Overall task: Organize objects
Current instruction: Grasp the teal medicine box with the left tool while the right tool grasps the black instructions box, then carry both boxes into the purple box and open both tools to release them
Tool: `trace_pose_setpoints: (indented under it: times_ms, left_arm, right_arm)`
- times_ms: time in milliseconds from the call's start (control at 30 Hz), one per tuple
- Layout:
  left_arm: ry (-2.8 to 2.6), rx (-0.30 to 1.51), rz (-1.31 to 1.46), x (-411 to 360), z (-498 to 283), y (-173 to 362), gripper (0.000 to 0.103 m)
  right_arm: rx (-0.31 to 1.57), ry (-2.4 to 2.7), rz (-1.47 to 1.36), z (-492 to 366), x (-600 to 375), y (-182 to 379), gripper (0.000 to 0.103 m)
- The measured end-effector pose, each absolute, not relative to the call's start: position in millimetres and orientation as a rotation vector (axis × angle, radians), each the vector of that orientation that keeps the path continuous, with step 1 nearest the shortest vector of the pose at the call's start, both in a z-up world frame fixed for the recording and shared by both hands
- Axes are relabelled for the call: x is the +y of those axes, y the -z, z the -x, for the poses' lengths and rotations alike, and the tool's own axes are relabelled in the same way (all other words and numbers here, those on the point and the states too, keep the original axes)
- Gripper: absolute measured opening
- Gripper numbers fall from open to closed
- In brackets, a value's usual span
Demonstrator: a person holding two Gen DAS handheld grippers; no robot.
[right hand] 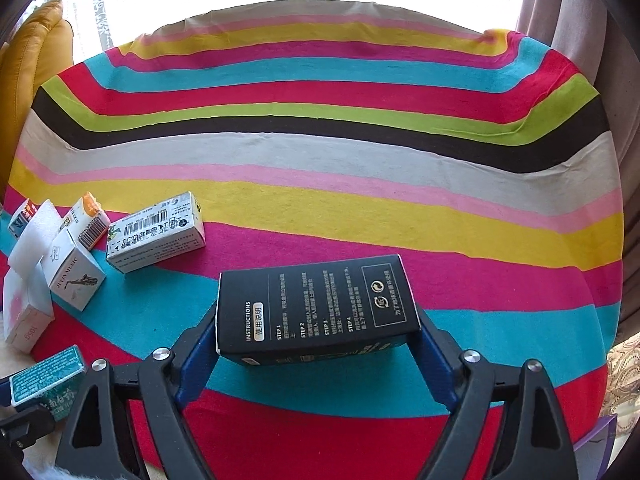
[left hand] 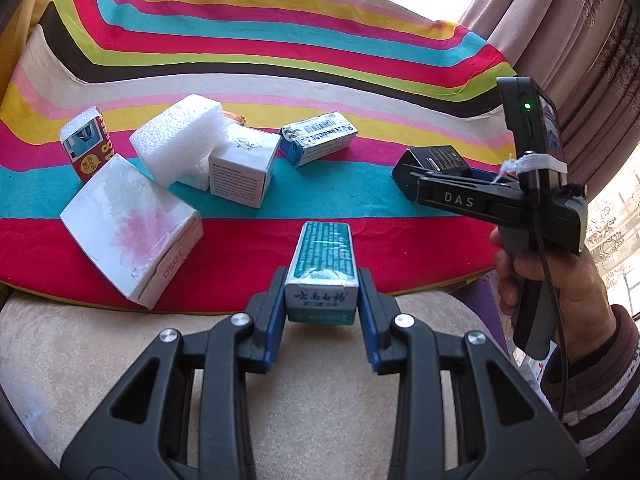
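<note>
**Two boxes gripped, the rest piled at the left of the striped cloth**

A teal toothpaste box (left hand: 322, 270) is clamped end-on between the blue pads of the left gripper (left hand: 323, 298), jaws drawn in narrow against its sides. It's held over the near edge of the striped cloth (left hand: 280, 60), above the beige cushion (left hand: 100, 360).

A black instruction box (right hand: 320, 312) is seen between the fingers of the right gripper (right hand: 320, 344). The jaws are set wide, and both blue pads appear to sit against the box's short ends, so it looks gripped. No earlier picture is given, so nothing can be said about motion. From the left wrist view, that gripper is held in a hand (left hand: 548, 276) in a striped sleeve at the right, with the black box at its tip.

Other stuff on the cloth, all bunched at the left:
- a white box with a pink smudge (left hand: 132, 228), tilted at the cloth's edge
- a white foam block (left hand: 180, 140) leaned on a white cube box (left hand: 244, 168)
- a red-and-white carton (left hand: 86, 144) behind them
- a blue-and-white barcode box (left hand: 318, 142), lying flat, well apart from the black box

The right and far parts of the cloth are bare. A yellow cushion (right hand: 28, 80) and a curtain (left hand: 560, 20) are seen at the edges.
</note>
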State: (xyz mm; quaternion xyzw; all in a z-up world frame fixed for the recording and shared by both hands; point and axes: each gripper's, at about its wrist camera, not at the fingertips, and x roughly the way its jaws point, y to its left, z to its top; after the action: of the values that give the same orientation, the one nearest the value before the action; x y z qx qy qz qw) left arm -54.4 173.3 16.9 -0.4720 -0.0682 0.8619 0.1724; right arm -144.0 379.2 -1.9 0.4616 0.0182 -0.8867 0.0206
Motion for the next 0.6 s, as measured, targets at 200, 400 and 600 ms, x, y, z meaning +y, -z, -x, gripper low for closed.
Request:
trace_pose_setpoints:
  times_ms: [200,400,600]
  left_arm:
    - [-2.479,-0.153,1.328,175.8,52.1,-17.9,0.037]
    - [-2.516,-0.104,1.293,178.8,45.6,-23.4,0.037]
    - [-2.534,-0.082,1.263,181.9,38.1,-28.1,0.037]
  right_arm:
    - [0.042,2.794,-1.451,111.6,378.3,-2.3,0.087]
    - [0.031,2.834,-1.433,71.7,376.3,-18.1,0.087]
    - [-0.011,2.879,-1.390,34.7,374.5,-35.4,0.087]
